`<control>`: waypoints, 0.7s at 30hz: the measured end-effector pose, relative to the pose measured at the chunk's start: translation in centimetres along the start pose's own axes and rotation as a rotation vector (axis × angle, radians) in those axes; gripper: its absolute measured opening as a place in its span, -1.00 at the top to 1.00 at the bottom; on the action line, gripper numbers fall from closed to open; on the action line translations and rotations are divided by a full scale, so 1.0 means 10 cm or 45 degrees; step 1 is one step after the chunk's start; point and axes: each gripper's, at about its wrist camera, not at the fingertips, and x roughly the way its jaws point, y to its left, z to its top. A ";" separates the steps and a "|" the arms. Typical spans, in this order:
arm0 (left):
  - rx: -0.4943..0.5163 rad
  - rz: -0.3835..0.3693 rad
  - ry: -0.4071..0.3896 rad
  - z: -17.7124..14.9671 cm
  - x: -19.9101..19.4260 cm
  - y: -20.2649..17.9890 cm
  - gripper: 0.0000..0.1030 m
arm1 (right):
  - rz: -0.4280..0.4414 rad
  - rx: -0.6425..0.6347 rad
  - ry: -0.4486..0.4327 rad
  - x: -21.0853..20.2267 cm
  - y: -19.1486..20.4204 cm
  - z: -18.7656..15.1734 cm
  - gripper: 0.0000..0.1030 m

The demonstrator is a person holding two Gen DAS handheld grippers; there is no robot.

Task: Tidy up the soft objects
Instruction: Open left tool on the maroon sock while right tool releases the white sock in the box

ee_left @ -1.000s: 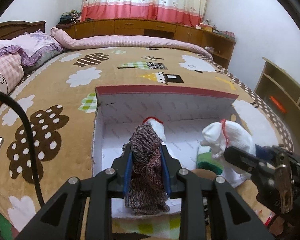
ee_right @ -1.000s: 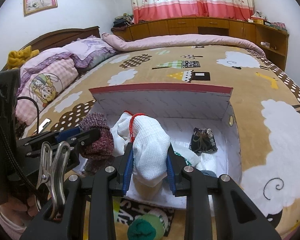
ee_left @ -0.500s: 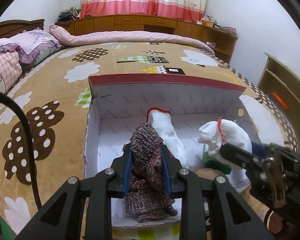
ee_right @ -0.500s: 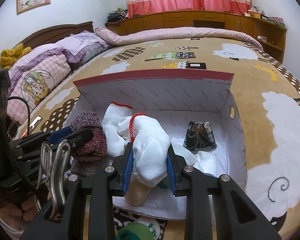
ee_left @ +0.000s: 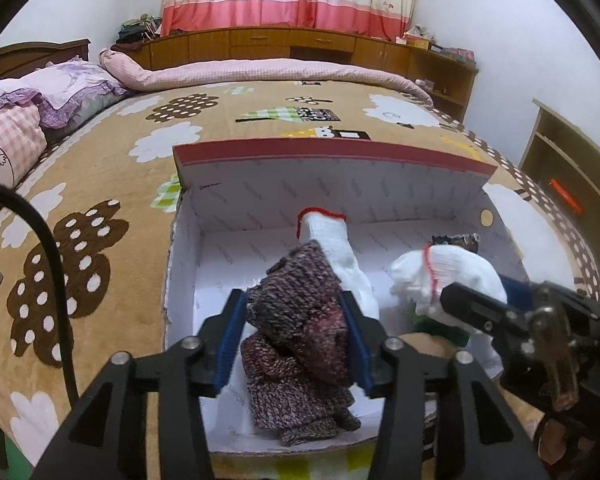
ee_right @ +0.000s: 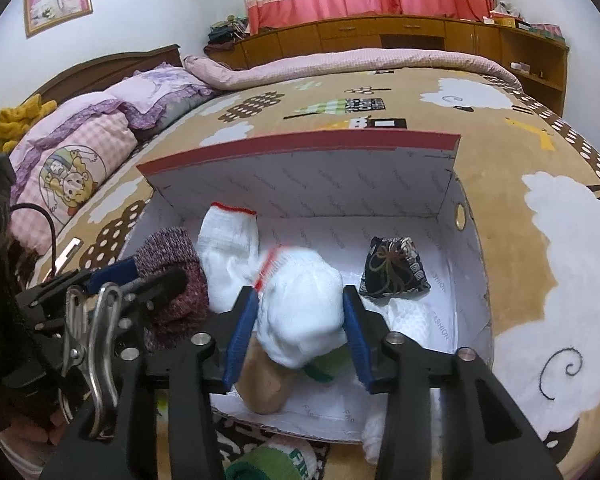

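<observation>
Above, we saw the left claw (ee_left: 294, 340) opening around a maroon knit sock (ee_left: 300, 332), which sagged between its blue pads onto the floor of the white cardboard box (ee_left: 340, 200) on the bed (ee_left: 100, 184). Likewise, the right claw (ee_right: 300, 328) was opening, a bundled white glove (ee_right: 304, 312) loose between its pads over the same box, beside a second white glove (ee_right: 228, 240) and a dark patterned pouch (ee_right: 394, 268).

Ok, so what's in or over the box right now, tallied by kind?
white gloves with red cuffs: 2
maroon knit piece: 1
dark patterned pouch: 1
white textured cloth: 1
green item, partly hidden: 1
tan item, partly hidden: 1
Total: 7
</observation>
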 end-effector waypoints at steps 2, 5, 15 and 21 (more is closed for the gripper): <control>0.001 0.004 0.009 0.00 -0.01 -0.01 -0.09 | -0.001 0.007 -0.009 -0.03 -0.01 0.01 -0.05; 0.000 0.004 0.015 0.00 -0.04 -0.01 -0.12 | -0.009 0.012 -0.016 -0.07 -0.02 0.02 -0.11; -0.011 -0.004 0.010 -0.04 -0.20 -0.01 -0.13 | -0.027 0.014 -0.036 -0.21 -0.05 -0.02 -0.12; -0.018 -0.013 -0.004 -0.07 -0.31 -0.01 -0.13 | -0.014 0.023 -0.052 -0.32 -0.07 -0.07 -0.13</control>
